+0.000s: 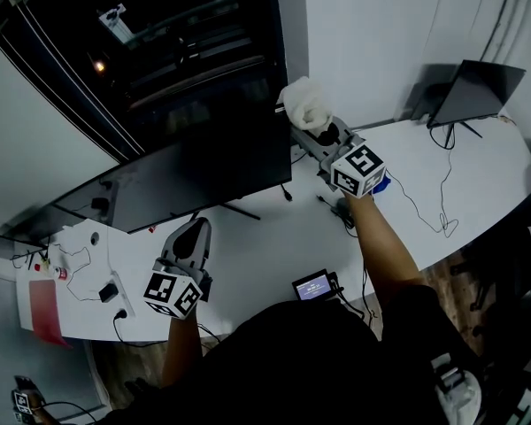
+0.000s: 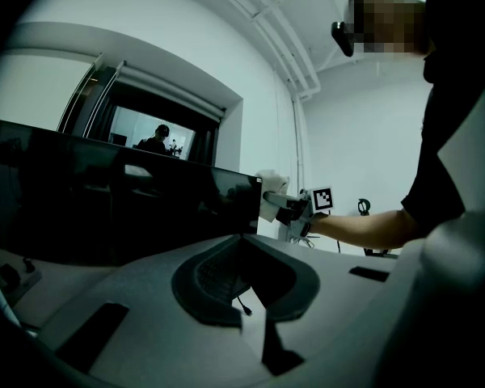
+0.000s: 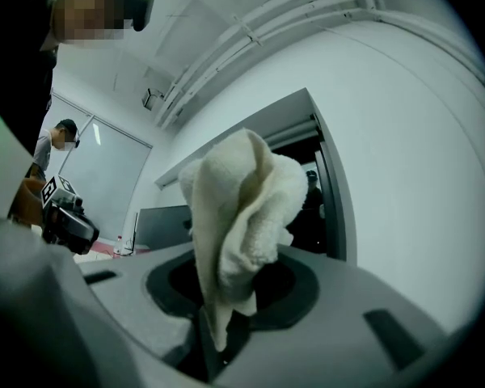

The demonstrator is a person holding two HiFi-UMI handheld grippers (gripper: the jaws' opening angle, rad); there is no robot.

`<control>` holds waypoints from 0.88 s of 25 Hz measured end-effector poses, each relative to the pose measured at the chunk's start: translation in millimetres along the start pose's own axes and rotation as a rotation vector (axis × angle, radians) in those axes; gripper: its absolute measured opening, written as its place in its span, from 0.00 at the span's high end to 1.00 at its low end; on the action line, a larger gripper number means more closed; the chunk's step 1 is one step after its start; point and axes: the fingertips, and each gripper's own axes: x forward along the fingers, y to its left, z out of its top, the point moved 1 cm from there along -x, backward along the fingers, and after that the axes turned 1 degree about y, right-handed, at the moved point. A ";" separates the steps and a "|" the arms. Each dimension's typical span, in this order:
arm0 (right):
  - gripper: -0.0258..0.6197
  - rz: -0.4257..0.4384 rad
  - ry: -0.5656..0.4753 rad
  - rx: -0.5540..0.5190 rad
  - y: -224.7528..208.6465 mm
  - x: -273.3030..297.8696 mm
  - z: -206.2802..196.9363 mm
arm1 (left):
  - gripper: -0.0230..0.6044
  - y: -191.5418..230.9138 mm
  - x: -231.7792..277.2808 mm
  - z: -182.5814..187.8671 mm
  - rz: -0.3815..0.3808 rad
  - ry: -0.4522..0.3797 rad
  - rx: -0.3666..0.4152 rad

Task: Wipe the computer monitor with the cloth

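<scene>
Though half hidden by cloth [image 3: 238, 217], right gripper [image 3: 217, 336] fingers clenched on it; left gripper [image 2: 255, 323] fingers together

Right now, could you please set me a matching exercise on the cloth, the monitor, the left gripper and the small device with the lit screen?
1. cloth
2. monitor
3. left gripper
4. small lit-screen device

a. at the near edge of the desk
b. clamped in the right gripper
c. holds nothing
d. dark screen, standing on the desk

Pairs: 1-b, 2-d, 3-c, 4-a
</scene>
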 end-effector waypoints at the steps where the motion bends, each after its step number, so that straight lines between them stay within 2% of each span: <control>1: 0.79 -0.002 0.004 0.002 0.7 -1.0 -2.9 | 0.97 0.1 0.2 -0.6 -0.001 0.002 -0.002; 13: 0.79 -0.002 0.062 0.006 12.3 -10.1 -30.1 | 0.97 -5.1 5.8 -6.9 -0.018 0.005 -0.040; 22: 0.79 0.000 0.103 0.058 20.2 -15.0 -59.7 | 0.97 -11.0 7.3 -14.9 -0.019 0.011 -0.058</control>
